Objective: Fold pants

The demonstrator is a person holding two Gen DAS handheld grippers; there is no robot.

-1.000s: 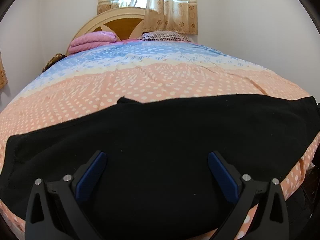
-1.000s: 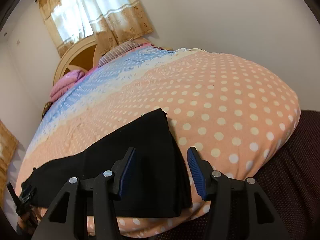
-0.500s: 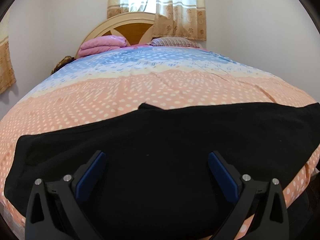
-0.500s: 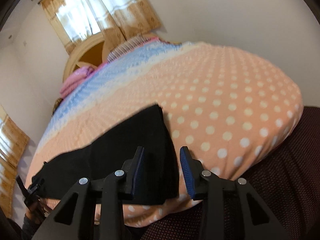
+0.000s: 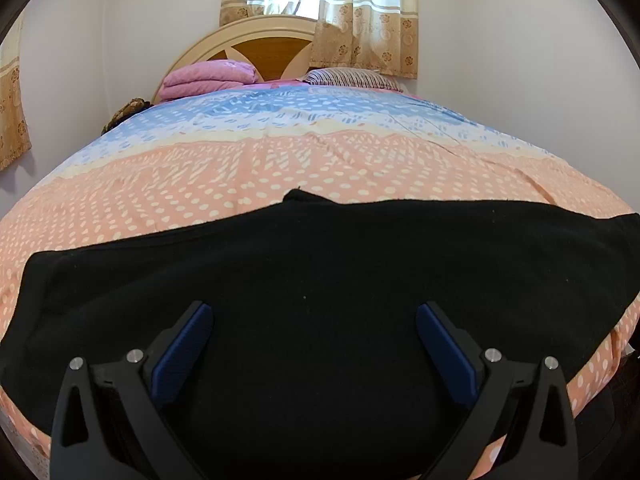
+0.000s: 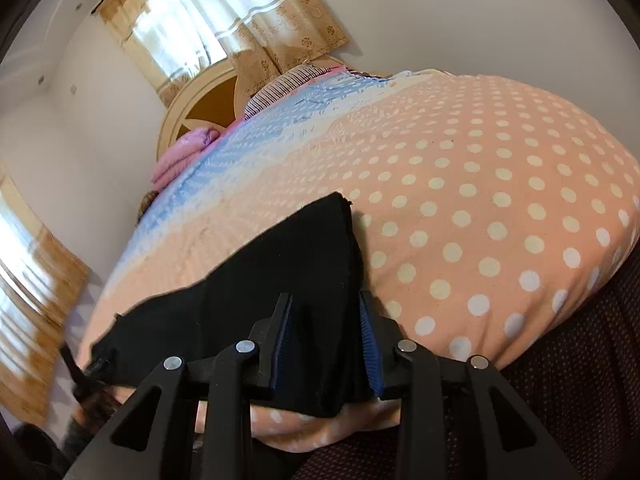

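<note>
Two hand-held grippers: left (image 5: pixel 312 344) wide, idle; right (image 6: pixel 326 340) narrowed around black fabric pants' (image 6: pixel 280 280) end. Pinch every layer squarely.

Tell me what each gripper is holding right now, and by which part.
The right gripper is closing on the black pants at their end near the bed's edge; a firm pinch cannot be told. The left gripper is wide open above the pants, holding nothing.
</note>
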